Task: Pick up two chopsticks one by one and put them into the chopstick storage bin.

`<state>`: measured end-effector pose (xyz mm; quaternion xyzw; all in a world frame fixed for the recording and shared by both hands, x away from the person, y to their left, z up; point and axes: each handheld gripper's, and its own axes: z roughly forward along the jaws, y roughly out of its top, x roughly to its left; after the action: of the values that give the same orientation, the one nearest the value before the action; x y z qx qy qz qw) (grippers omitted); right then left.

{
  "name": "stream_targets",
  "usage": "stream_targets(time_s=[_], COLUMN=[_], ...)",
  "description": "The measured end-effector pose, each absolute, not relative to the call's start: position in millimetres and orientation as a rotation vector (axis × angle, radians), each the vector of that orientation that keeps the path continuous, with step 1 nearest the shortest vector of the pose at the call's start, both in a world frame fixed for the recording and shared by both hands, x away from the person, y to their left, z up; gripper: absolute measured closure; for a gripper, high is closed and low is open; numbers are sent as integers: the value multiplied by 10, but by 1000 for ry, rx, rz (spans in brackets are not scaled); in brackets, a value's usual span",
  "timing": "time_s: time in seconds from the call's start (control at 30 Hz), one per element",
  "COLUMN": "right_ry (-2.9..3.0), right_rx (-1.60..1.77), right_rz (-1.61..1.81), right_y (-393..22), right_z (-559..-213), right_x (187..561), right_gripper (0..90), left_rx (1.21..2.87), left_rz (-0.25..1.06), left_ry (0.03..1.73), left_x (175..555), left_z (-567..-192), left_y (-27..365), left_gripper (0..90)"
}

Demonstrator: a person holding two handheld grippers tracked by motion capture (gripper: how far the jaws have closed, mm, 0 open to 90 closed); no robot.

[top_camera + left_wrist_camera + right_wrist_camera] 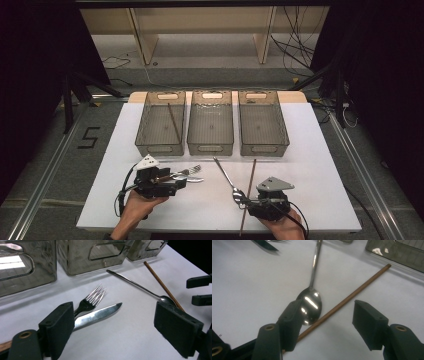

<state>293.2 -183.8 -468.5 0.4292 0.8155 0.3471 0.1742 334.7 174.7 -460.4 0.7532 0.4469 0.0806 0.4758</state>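
A fork (188,171) and a knife (194,179) lie side by side at the table's near left. My left gripper (183,182) hovers over their handles. In the left gripper view the left gripper (117,327) is open wide; the fork (92,298) and the knife (100,313) stick out from behind its left jaw. A spoon (227,178) and a brown chopstick (249,187) cross at the near right. My right gripper (327,325) is open there. The spoon's bowl (312,305) sits by its left jaw, and the chopstick (352,296) runs between the jaws untouched.
Three clear bins (210,148) stand in a row at the back of the white table (320,165). The left bin (160,148) holds a chopstick (174,122). In the left gripper view the right gripper's jaws (200,290) show at the right edge.
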Motion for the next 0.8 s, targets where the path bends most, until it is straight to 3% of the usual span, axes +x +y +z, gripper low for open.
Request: stream_targets(time_s=[0.53,0.8], right_ry=[2428,2484], right_rx=[1189,1234], right_rz=[783,707], right_y=[-1591,-1562], right_z=[-4802,-4808], right_x=[2871,2936], right_gripper=[410,448], left_rx=[1864,1875], left_rz=[191,198], left_ry=[1101,1097], left_x=[3241,3207], left_z=[-4675,-4688], left_y=[1738,1736], left_gripper=[166,165])
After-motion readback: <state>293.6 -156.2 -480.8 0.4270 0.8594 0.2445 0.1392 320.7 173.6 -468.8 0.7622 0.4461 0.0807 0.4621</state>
